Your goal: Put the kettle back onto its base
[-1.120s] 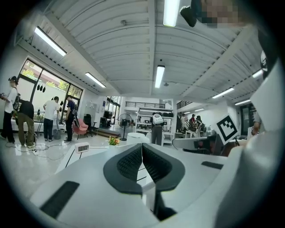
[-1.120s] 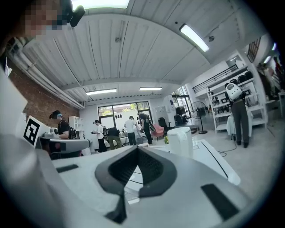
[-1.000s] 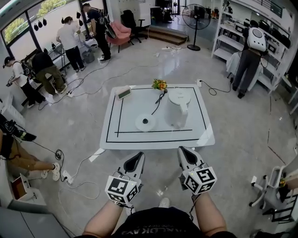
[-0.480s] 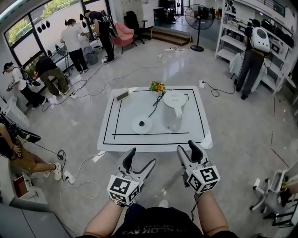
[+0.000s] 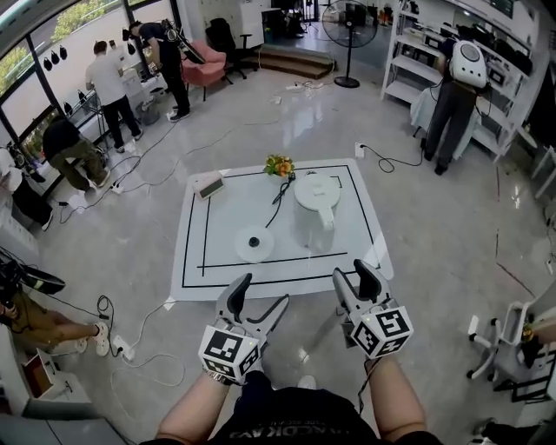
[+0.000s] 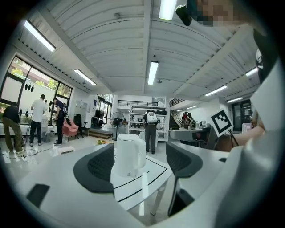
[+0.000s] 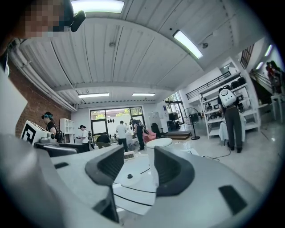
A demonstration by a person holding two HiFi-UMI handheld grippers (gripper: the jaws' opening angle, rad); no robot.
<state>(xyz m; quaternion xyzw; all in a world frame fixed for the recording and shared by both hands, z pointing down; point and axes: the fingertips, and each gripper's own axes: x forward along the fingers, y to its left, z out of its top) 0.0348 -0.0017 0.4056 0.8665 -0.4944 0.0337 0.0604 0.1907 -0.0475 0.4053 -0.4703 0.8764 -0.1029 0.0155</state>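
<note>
Your desk is low and white, with a black rectangle marked on its top. It stands in the middle of a glossy grey floor in a large open room. Past the desk's far edge stands a fan, and off its far right corner a person faces white shelves. Off its far left corner, several people stand or bend by the windows. Loose cables trail over the floor around the desk.

On the desk, the white kettle stands upright right of centre, inside the rectangle, with its lid shut, so you cannot tell what is in it. Its round base lies bare to the kettle's left, apart from it, and a dark cord runs from it toward the far edge. A small bunch of flowers sits at that far edge, and a small box at the far left corner.

Your left gripper and right gripper are both just short of the desk's near edge, over the floor. Both pairs of jaws have just been opening and stand wide apart, gripping nothing. Through the left gap you see the kettle well ahead, and through the right gap the base.
</note>
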